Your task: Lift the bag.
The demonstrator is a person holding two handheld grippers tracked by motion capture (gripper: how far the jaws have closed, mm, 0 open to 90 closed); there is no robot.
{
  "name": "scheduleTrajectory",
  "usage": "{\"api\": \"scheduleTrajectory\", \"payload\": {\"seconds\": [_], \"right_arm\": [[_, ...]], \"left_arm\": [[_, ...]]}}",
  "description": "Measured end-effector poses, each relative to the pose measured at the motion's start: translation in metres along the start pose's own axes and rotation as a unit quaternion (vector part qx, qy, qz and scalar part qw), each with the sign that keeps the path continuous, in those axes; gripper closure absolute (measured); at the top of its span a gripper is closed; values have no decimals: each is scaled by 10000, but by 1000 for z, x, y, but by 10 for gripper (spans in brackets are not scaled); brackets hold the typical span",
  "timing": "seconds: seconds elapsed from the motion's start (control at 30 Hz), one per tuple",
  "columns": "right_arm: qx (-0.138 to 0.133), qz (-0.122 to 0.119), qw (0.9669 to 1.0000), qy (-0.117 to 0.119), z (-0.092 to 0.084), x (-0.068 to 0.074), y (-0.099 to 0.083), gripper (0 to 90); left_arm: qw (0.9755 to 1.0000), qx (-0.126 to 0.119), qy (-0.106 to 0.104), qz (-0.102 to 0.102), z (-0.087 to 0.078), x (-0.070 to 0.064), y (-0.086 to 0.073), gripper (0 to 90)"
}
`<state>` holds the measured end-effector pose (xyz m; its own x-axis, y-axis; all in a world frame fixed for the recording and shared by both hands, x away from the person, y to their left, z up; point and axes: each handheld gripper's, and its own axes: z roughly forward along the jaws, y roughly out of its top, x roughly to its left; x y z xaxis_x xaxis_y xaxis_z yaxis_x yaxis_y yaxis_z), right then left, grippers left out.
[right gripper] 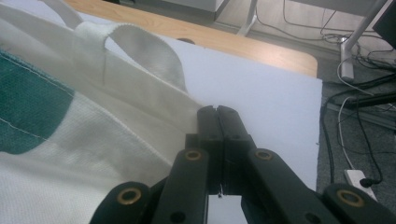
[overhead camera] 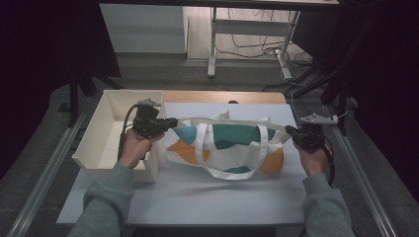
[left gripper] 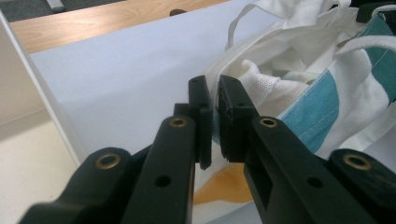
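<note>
The tote bag is held at both top corners and lies spread on the white-covered counter, beside the open box. The left hand-held gripper is clamped on its left rim; the right hand-held gripper is clamped on the right rim. Next, judged: an even lift, fabric taut. The canvas is cream with teal, blue and orange patches and white straps.

- High view: fixed overhead, looks forward and down on the table.
- Gripper views: close, along own jaws, both share the tote bag rim.
</note>
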<state>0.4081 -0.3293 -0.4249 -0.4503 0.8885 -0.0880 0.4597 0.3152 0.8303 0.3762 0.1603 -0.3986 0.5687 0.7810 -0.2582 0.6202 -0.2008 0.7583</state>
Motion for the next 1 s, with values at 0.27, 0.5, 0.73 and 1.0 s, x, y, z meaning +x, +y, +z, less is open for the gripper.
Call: {"api": "scheduleTrajectory", "payload": {"seconds": [0.27, 0.5, 0.73, 1.0], "right_arm": [[-43, 118, 9999, 68, 0, -1, 1, 891], [-170, 188, 9997, 51, -2, 0, 2, 769], [-708, 310, 9969, 169, -24, 4, 5, 505], [-1069, 141, 9927, 541, -53, 23, 4, 438]], "left_arm": [[10000, 22, 85, 37, 1, -3, 0, 829], [9990, -159, 399, 140, -2, -9, -2, 542], [9980, -553, 218, 219, -19, -15, -6, 333], [9960, -758, -51, 464, -34, -32, -22, 304]]}}
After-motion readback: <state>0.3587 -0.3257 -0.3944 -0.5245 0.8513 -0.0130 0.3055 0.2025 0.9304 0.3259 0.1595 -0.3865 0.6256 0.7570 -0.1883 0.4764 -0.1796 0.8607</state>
